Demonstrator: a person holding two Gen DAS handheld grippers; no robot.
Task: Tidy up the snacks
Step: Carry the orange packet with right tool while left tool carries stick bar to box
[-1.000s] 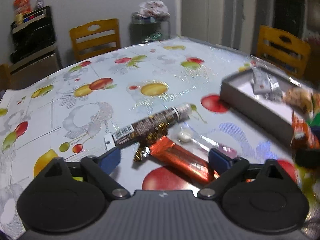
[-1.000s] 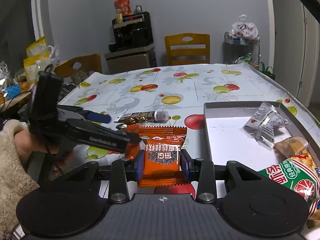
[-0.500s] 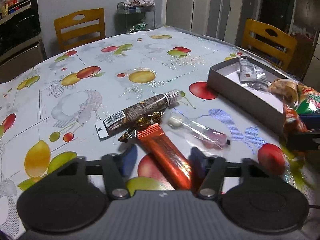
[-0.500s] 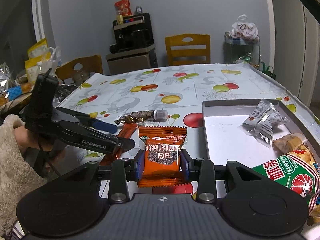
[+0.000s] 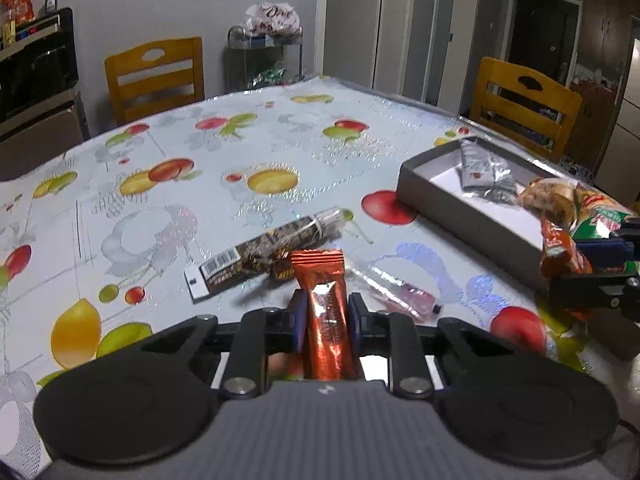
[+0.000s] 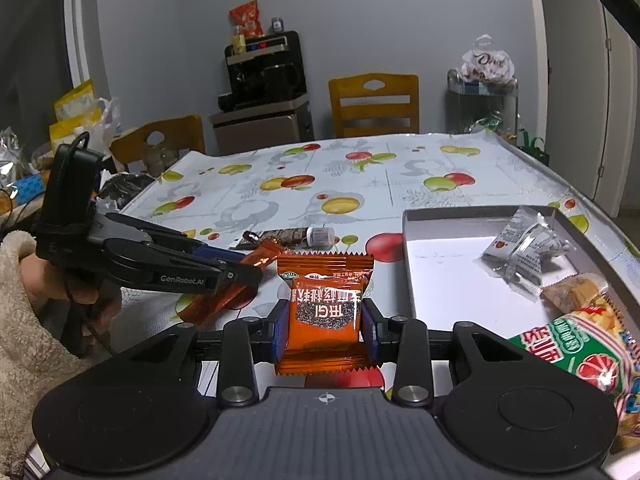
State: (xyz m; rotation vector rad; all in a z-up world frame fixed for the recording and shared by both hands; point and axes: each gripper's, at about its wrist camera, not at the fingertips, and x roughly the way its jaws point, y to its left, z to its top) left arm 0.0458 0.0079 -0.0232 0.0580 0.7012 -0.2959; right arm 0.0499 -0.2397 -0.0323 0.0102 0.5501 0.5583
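Fruit-print tablecloth (image 5: 280, 140) scene: left gripper (image 5: 327, 312), jaws just closed, clamps an orange foil stick (image 5: 326, 308); right gripper (image 6: 325, 326) grips an orange snack packet (image 6: 325, 312) beside the grey tray (image 6: 440, 288) at the table's right edge.

Right tongs (image 6: 325, 322) clamping orange snack packet (image 6: 325, 308), left tongs (image 6: 240, 276) gripping copper stick packet (image 6: 236, 280), grey tray (image 6: 440, 288) alongside

Shiny orange-red snack bar (image 5: 326, 312), orange square packet (image 6: 325, 312) with dark panel, fruit-patterned white tablecloth (image 5: 240, 152), grey box (image 5: 460, 216), yellow-orange chairs (image 5: 156, 76).
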